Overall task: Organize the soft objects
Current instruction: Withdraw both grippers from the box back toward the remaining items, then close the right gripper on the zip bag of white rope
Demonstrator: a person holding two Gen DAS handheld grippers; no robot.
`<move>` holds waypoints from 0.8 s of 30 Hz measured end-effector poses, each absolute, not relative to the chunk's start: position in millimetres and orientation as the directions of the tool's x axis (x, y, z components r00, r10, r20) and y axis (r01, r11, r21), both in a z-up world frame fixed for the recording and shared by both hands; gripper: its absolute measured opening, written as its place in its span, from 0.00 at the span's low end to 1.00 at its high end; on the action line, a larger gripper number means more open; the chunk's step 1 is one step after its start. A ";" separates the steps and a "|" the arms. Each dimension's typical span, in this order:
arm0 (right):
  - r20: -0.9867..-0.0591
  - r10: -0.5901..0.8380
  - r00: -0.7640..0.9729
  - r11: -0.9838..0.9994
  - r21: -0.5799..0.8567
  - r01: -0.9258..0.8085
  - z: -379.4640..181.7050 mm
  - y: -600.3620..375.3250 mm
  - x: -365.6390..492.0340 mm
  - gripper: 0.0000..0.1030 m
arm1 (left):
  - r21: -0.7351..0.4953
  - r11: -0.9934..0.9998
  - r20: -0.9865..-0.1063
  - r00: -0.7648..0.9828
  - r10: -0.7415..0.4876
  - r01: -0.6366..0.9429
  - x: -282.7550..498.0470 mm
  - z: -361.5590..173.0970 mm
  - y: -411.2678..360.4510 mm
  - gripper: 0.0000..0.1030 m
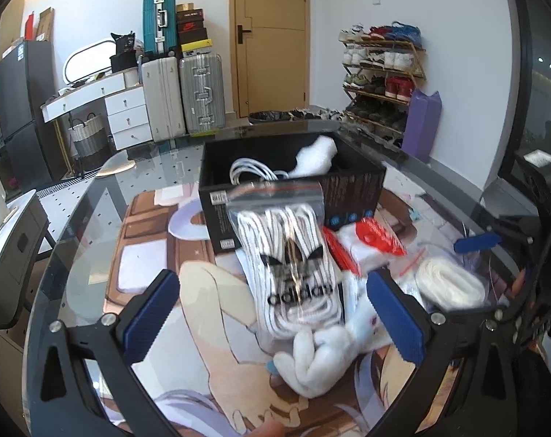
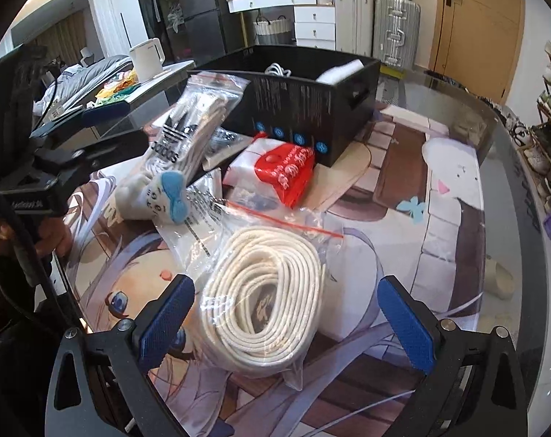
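Both grippers released: left gripper (image 1: 271, 313) straddles the lace bag (image 1: 288, 255); slick plastic may slip, dragging the sock (image 1: 311, 360).

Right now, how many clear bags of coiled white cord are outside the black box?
2. One bag with black stripes and a logo leans against the black box, ahead of the left gripper. One bag of cream cord lies between the right gripper fingers. Others may be hidden.
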State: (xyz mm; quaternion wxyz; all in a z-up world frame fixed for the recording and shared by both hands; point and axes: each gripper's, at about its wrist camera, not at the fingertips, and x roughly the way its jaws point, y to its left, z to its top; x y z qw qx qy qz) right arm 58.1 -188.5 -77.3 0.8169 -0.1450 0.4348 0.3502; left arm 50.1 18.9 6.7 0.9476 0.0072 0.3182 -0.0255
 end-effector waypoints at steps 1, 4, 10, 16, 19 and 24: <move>-0.814 0.445 0.373 0.715 0.073 -0.695 -78.3 -189.1 59.2 0.99 | 0.001 0.998 -0.609 0.792 -0.047 0.060 48.5 4.4 18.0 1.00; -0.819 0.444 0.363 0.717 0.082 -0.692 -80.9 -190.3 60.5 0.99 | 0.012 0.996 -0.608 0.792 -0.059 0.084 44.6 3.5 15.1 1.00; -0.825 0.423 0.376 0.709 0.042 -0.704 -84.9 -186.1 56.5 0.99 | 0.040 0.989 -0.612 0.786 -0.086 0.139 41.8 0.9 7.2 1.00; -0.814 0.439 0.381 0.702 0.045 -0.711 -84.5 -188.4 55.8 0.99 | 0.049 0.983 -0.618 0.779 -0.110 0.178 39.7 0.2 2.8 1.00; -0.811 0.440 0.387 0.700 0.039 -0.713 -84.7 -189.0 52.7 0.98 | 0.051 0.984 -0.628 0.772 -0.100 0.169 41.9 -0.8 2.5 1.00; -0.809 0.426 0.404 0.696 0.008 -0.718 -83.4 -187.6 48.7 0.89 | 0.049 0.985 -0.632 0.768 -0.100 0.168 42.5 -1.7 2.9 1.00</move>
